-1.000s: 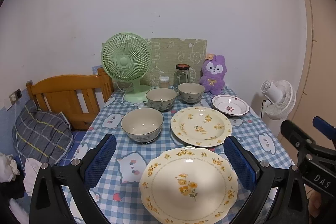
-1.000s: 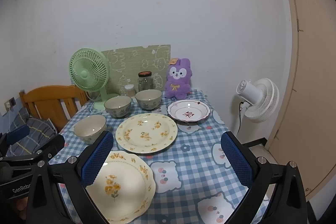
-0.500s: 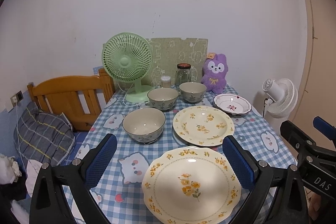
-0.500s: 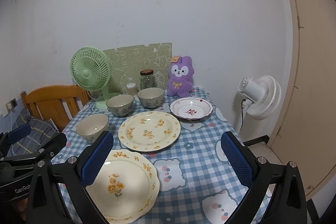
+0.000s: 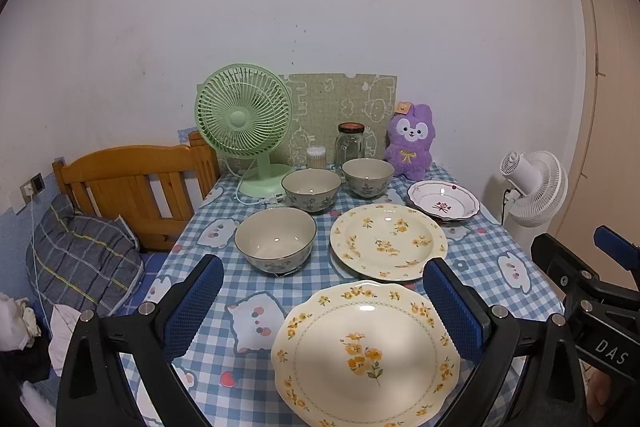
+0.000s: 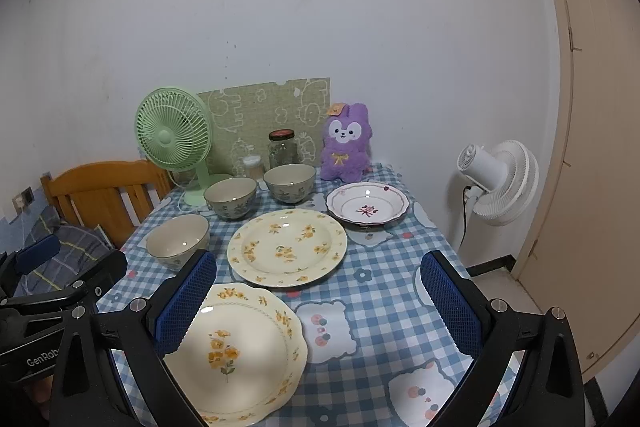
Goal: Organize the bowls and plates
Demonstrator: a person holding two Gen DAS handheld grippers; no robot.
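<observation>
Both open, each claw faces upright plates.

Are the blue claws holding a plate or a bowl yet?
No, nothing is held. The left gripper and right gripper are both open, above the table.

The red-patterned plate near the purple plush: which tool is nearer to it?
Right. The right tool hangs over the table's near right side, with the red-patterned plate ahead. The left tool sits further left.

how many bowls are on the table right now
3. One bowl sits nearest, left of the round yellow-flowered plate; two more stand side by side farther back, before the jar. None looks hidden.
</observation>
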